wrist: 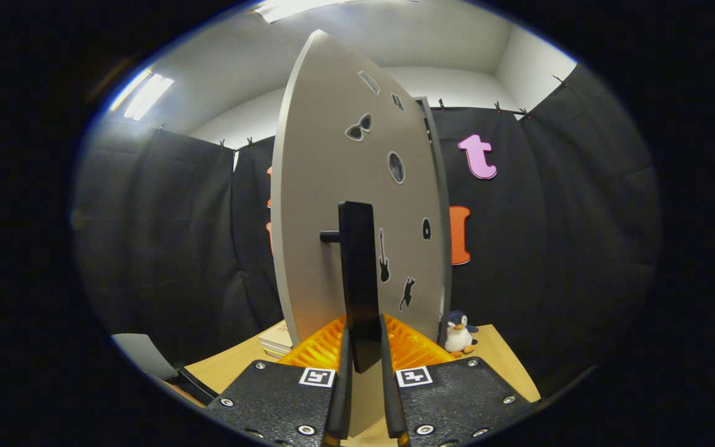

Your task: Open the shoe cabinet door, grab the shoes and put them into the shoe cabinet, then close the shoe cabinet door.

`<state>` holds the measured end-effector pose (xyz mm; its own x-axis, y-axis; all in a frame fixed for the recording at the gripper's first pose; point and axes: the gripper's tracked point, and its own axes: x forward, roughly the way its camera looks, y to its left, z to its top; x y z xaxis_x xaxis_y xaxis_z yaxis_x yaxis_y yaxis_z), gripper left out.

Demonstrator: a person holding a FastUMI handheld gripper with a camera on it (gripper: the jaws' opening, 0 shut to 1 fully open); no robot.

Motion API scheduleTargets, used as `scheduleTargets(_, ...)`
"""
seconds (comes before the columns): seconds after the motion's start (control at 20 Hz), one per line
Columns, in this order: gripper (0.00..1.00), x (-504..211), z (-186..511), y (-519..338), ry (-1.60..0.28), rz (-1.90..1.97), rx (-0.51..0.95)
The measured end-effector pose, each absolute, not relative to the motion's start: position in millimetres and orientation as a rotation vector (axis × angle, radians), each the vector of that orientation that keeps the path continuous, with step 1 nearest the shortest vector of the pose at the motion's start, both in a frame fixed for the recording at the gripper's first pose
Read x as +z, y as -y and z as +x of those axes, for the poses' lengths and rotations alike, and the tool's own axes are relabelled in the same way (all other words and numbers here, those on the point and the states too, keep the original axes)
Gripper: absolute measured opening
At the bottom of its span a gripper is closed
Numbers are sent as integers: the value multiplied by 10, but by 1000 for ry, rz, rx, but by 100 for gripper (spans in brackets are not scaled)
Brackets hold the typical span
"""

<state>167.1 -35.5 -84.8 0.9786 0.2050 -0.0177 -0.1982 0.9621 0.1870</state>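
I record the cabinet door (332,205) as flat grey, marked with small black silhouette stickers (384,256): a guitar, a cat, glasses, ovals. Its handle (359,273), between the fingers of my gripper (364,372), is plain black. Just ahead of the gripper, the counter (242,366) is light wood. To the gripper's right stands a white and navy penguin toy (458,333) with orange feet.

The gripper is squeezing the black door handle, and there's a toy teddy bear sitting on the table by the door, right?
Not a teddy bear: the gripper view shows a toy penguin on the table by the door. The gripper is indeed squeezing the black handle.
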Motion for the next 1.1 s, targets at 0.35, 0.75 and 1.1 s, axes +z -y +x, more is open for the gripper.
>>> scheduleTargets(0.35, 20, -915, 1617, 1016, -43, 176, 58)
scheduleTargets(0.75, 15, -1166, 1343, 1411, -97, 185, -85)
scheduleTargets(1.1, 15, -1362, 1076, 973, -155, 171, -141)
